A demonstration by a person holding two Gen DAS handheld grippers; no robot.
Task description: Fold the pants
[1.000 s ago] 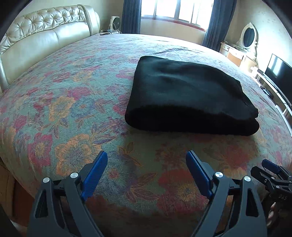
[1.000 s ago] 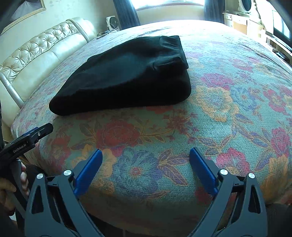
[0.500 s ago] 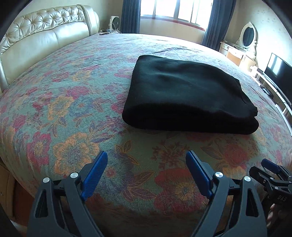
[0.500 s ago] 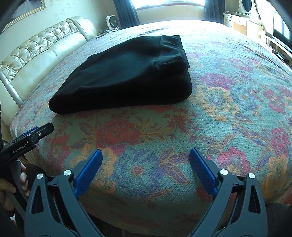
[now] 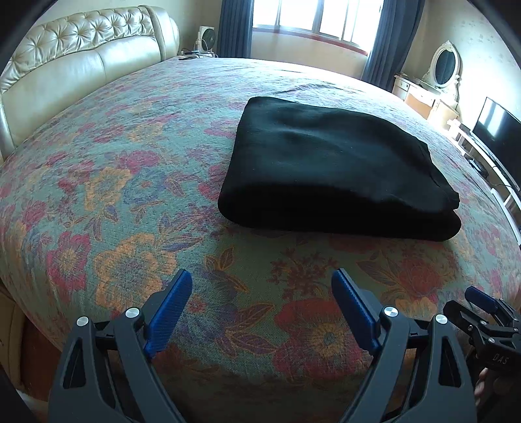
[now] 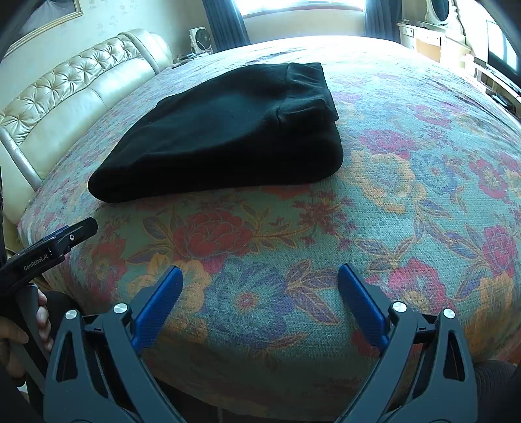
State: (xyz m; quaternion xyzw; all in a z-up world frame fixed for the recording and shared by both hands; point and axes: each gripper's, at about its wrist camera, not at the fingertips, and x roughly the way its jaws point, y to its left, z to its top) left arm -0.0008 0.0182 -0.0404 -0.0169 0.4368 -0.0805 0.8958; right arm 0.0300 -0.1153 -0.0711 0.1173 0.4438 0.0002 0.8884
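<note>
A floral bedspread (image 5: 136, 182) covers the bed below a tufted cream headboard (image 5: 78, 65). Daylight enters a window (image 5: 312, 19) flanked by dark curtains (image 5: 232, 29); a mirrored dresser (image 5: 433, 94) and television (image 5: 496, 130) line the far wall.

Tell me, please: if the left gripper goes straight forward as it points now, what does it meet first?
Probably the floral bedspread: the open left gripper points slightly down at it. The folded black pants lie further ahead; depth is unclear.
</note>
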